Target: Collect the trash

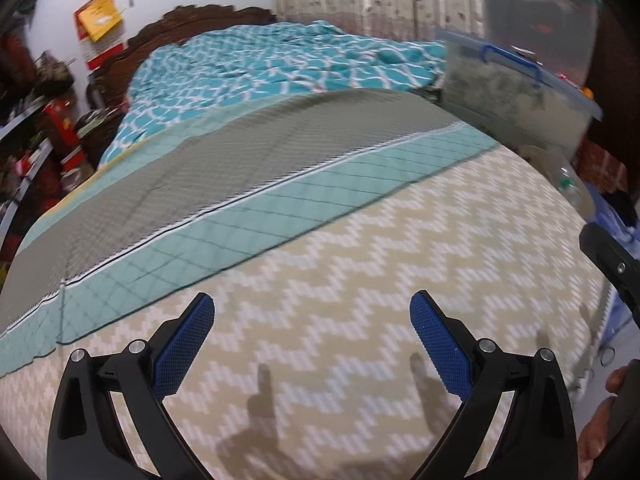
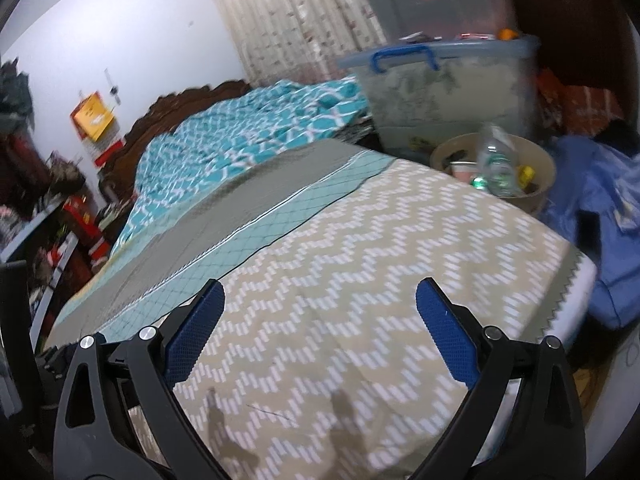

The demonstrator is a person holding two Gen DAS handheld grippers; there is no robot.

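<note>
From my left wrist camera, I see the left gripper (image 1: 312,344) spread wide with nothing between its blue-padded fingers (image 1: 184,344), hovering over the beige zigzag-patterned bedspread (image 1: 360,280). A grey and mint-green quilted blanket (image 1: 224,184) lies across the bed beyond it, and a rumpled teal-and-white patterned duvet (image 1: 280,64) sits further up by the dark carved wooden headboard (image 1: 208,16). At the right edge stands a clear plastic storage bin with a blue handle (image 1: 516,96), blurred here. A part of my other gripper (image 1: 612,264) pokes in at the far right.

From my right wrist camera, the right gripper (image 2: 320,332) is also spread apart and holds nothing, above the same zigzag bedspread. The trash sits past the bed's far right corner: a round beige waste bucket (image 2: 544,184) holding a clear plastic bottle (image 2: 496,160), a cup and some small scraps I cannot make out. The storage bin rises just behind the bucket, and a blue cloth bag (image 2: 608,240) lies to the bucket's right.
</note>
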